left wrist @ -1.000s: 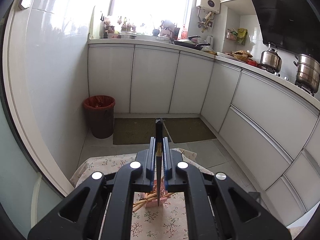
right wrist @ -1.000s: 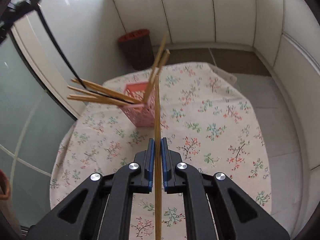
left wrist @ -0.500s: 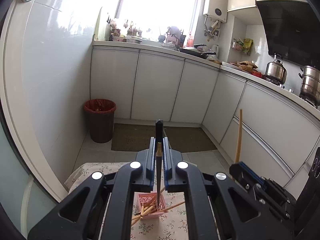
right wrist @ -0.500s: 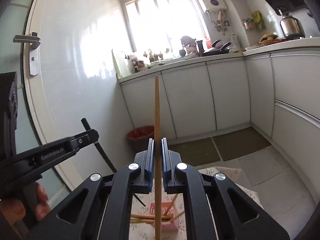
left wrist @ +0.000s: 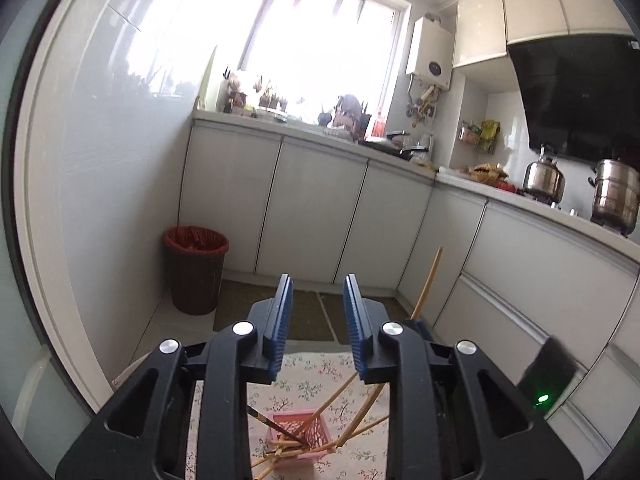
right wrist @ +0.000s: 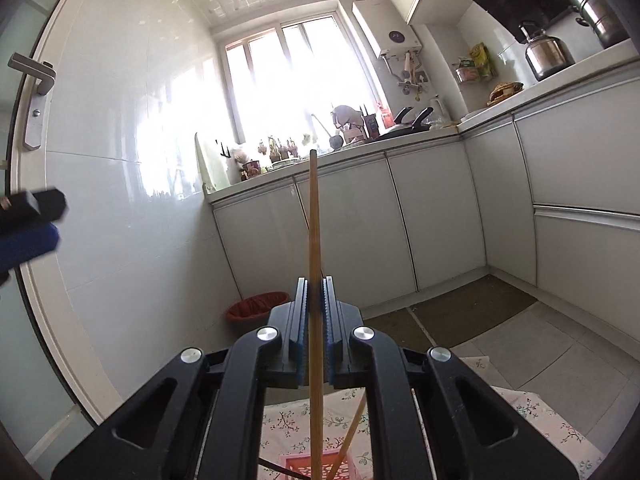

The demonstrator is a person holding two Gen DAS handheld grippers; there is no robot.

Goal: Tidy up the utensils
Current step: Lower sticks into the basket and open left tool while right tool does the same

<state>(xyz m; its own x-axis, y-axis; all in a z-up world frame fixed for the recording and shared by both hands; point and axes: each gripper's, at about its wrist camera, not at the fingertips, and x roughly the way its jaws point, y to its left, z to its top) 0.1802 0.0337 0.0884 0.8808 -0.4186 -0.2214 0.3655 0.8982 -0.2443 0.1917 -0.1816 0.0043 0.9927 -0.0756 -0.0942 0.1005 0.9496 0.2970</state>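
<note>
Left hand-held gripper point(left wrist: 318, 316) opening, empty, above floral table point(left wrist: 316, 376) in white kitchen; right hand-held gripper point(right wrist: 315, 312) clamping wooden chopstick point(right wrist: 314, 220).

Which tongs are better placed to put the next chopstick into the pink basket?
The right tongs. They are shut on a wooden chopstick held upright over the pink basket. The left tongs are opening with nothing between them; the dark chopstick already leans in the basket.
</note>
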